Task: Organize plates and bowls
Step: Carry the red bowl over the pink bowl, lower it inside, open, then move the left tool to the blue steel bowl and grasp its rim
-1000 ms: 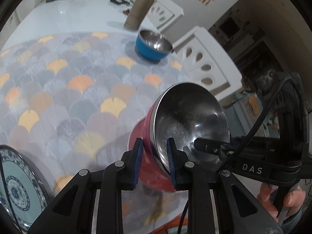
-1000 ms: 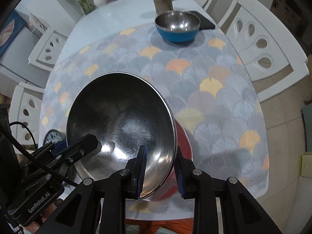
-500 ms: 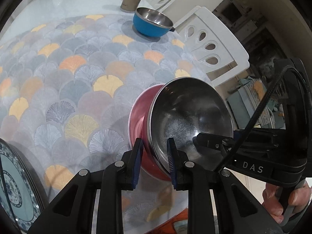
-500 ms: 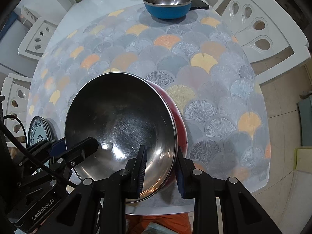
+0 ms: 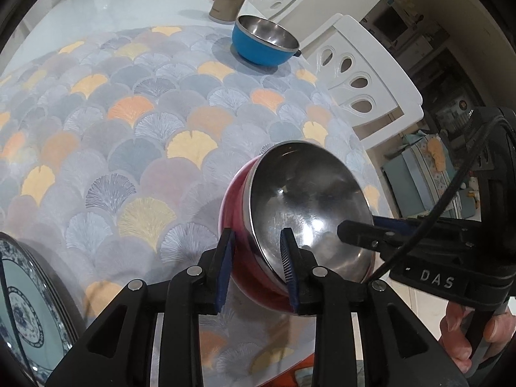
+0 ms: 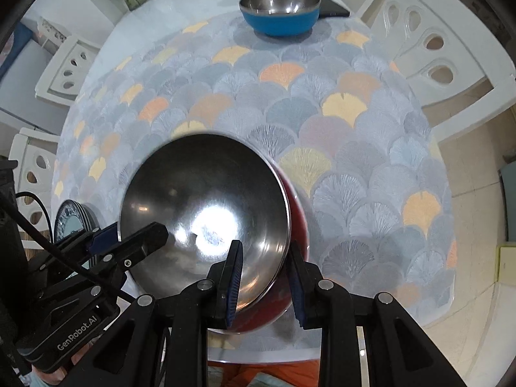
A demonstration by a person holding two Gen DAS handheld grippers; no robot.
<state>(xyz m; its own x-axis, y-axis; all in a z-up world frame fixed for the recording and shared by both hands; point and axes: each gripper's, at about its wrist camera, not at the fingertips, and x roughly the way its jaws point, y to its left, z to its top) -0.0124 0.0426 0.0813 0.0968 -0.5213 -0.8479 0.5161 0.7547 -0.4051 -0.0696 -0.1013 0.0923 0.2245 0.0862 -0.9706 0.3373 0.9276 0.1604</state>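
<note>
The red bowl (image 5: 245,213) is held tilted at the table's near edge, its rim pinched by the right gripper (image 6: 264,277). The left gripper (image 5: 256,267), whose jaws have just been opening, straddles the opposite rim loosely. If that side is freed early, the bowl could be swung or dropped off the edge.

Red, steel-lined bowl (image 5: 309,206) on pastel fan-patterned tablecloth (image 5: 135,135)

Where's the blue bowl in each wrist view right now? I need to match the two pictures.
Left wrist: blue bowl sits upper centre-right on the patterned mat, beside the white chair.
Right wrist: blue bowl sits top centre, at the mat's far edge.
Shared landmark: the red bowl near the bottom in both.
</note>
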